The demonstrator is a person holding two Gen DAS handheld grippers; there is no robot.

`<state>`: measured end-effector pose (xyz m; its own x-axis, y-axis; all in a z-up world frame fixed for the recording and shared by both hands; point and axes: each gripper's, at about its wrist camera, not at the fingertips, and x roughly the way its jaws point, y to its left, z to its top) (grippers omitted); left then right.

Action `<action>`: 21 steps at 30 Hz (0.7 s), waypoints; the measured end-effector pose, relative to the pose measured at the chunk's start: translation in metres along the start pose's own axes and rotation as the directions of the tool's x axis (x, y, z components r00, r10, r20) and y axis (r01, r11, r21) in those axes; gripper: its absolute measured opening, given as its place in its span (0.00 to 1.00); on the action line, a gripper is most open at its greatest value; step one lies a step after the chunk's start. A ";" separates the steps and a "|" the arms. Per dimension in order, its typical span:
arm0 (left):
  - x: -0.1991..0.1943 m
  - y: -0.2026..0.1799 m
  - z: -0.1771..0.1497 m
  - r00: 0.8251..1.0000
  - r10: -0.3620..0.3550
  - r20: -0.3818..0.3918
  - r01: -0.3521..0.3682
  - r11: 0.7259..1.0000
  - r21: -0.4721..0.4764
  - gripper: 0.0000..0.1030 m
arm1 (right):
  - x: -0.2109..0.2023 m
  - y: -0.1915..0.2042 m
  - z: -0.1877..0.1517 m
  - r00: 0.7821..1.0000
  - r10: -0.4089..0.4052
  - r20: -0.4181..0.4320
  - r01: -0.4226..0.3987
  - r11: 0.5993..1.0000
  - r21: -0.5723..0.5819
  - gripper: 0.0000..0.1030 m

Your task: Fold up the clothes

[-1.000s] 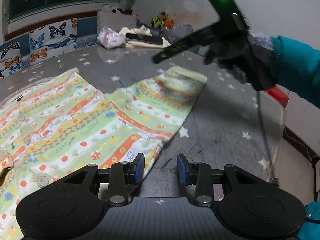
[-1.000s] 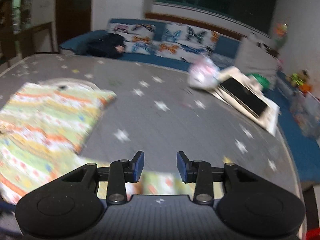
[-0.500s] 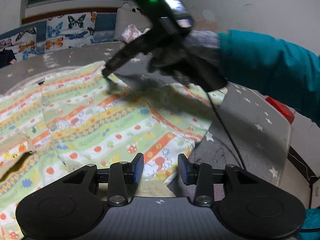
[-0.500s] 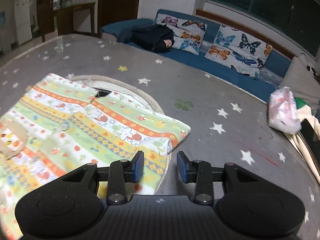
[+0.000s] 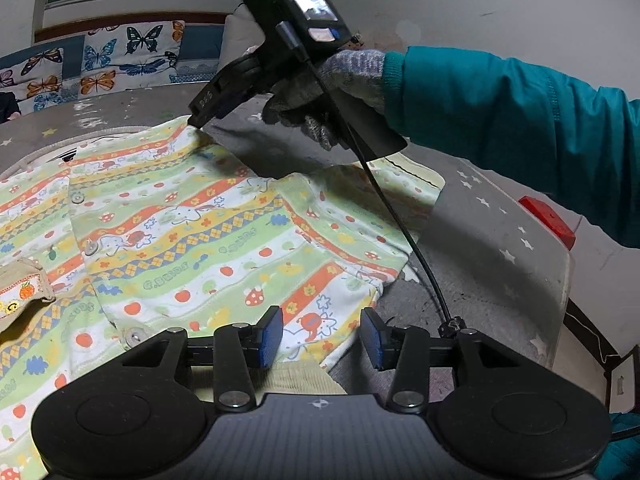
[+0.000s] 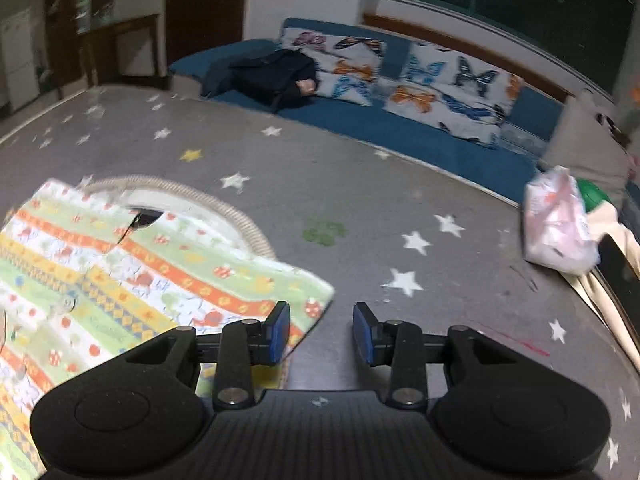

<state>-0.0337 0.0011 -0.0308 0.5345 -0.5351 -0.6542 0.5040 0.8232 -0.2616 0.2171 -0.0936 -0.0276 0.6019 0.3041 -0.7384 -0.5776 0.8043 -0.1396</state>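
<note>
A striped green, yellow and orange child's garment (image 5: 192,232) with buttons lies spread on the grey star-patterned table (image 5: 492,256). My left gripper (image 5: 322,336) is open, low over the garment's near right edge. My right gripper, seen from the left wrist view (image 5: 196,118), reaches over the cloth and its tip touches the far corner near the collar. In the right wrist view the right gripper (image 6: 322,332) is open, with the garment's corner (image 6: 280,280) just ahead of its left finger (image 6: 278,332).
A pink plastic bag (image 6: 556,224) and a dark flat device (image 6: 624,276) sit at the table's right. A blue sofa with butterfly cushions (image 6: 436,80) runs behind. A red block (image 5: 548,228) sits at the table's right edge. A cable (image 5: 400,232) hangs from the right gripper.
The right gripper swung from above the table down onto the garment's far corner. The left gripper moved forward over the garment's near edge.
</note>
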 end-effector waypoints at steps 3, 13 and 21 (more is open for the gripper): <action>-0.003 0.000 0.000 1.000 0.004 0.006 -0.004 1.000 0.002 0.45 | 0.007 0.002 0.002 0.996 -0.086 -0.001 0.086 0.996 -0.023 0.32; -0.031 0.003 -0.001 0.996 0.065 0.062 -0.065 0.998 -0.006 0.46 | -0.044 0.030 -0.005 0.995 0.103 -0.005 -0.103 0.988 -0.119 0.33; -0.064 0.038 -0.014 0.967 0.239 0.086 -0.227 0.965 -0.128 0.48 | -0.077 0.104 -0.035 0.958 0.279 -0.069 -0.287 0.916 -0.279 0.33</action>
<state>-0.0582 0.0689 -0.0084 0.6955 -0.3374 -0.6344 0.2784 0.9405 -0.1950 0.0912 -0.0517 -0.0083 0.3769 0.4803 -0.7920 -0.8559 0.5074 -0.0996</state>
